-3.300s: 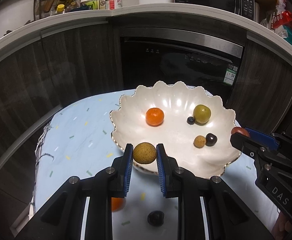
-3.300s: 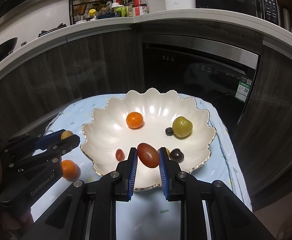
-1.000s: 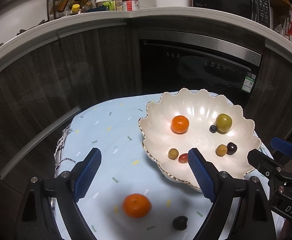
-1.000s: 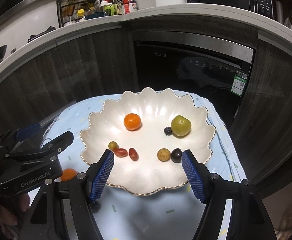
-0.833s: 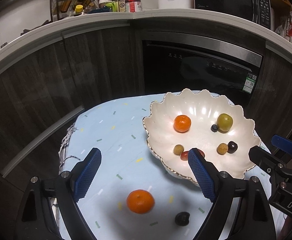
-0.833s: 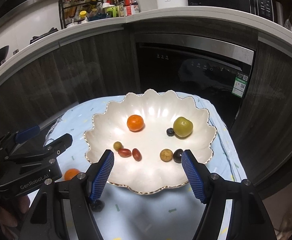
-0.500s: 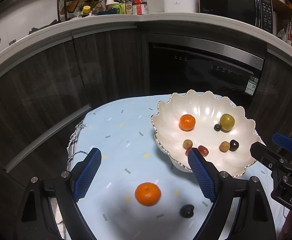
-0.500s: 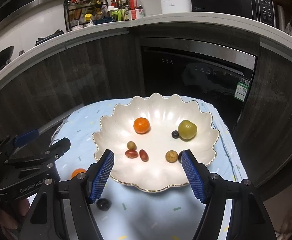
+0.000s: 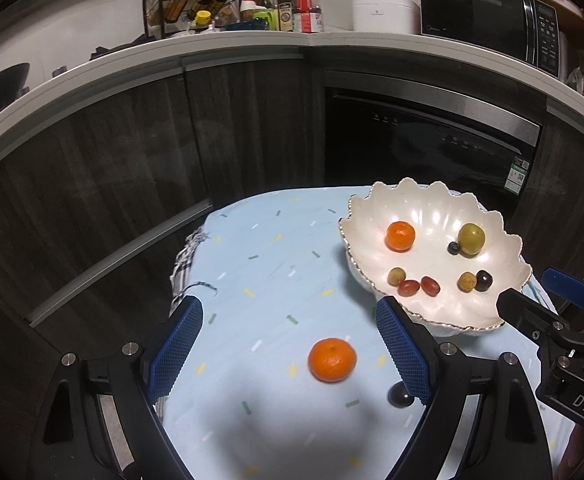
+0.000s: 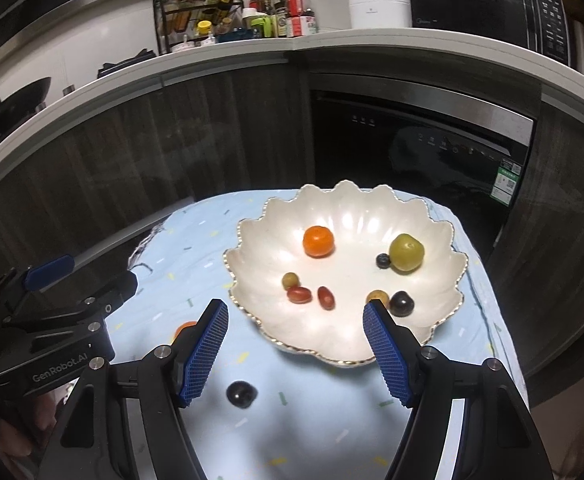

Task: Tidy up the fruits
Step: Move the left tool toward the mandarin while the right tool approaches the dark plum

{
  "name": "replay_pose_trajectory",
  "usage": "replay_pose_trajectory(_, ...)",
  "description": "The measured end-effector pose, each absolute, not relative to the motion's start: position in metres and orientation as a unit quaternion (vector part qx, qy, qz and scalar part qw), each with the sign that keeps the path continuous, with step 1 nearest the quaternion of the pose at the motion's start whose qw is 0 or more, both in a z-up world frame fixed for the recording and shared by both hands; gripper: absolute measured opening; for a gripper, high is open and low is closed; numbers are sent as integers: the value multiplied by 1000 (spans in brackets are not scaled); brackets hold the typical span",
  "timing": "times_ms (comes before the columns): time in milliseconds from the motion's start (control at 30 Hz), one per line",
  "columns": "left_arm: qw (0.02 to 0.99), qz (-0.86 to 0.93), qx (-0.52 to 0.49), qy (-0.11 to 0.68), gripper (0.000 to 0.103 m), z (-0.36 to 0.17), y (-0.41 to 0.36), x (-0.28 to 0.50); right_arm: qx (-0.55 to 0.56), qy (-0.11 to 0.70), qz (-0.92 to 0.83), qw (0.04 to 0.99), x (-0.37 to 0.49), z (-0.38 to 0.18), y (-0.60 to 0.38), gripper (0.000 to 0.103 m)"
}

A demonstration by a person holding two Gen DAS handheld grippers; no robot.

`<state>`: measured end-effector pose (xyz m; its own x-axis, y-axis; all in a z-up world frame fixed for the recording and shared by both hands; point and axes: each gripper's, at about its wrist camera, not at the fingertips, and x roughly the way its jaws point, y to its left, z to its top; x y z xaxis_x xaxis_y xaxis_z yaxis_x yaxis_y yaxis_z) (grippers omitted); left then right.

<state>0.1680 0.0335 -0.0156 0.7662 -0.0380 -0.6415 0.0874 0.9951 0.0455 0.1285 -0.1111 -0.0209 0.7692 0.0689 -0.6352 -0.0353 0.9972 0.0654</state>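
Left wrist view: left gripper (image 9: 288,344) spread wide, empty, above cloth (image 9: 260,280); tangerine (image 9: 332,359) and dark grape (image 9: 400,395) loose on cloth near bowl (image 9: 431,208).

Right wrist view: right gripper (image 10: 295,346) parted, holding nothing, before bowl (image 10: 343,196) containing eight fruits; dark grape (image 10: 240,393) outside on cloth (image 10: 196,248).

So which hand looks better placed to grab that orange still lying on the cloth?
Probably the left. Its hand-held gripper is open with the orange lying between its fingers. From the right hand-held gripper, the orange sits off to one side, half hidden behind a finger.
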Motion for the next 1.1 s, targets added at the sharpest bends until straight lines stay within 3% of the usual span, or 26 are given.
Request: replay_pose_trajectory(1100, 935, -20, 15, 353, 89, -47, 58, 135, -7, 336, 58, 940, 111, -40, -85, 71)
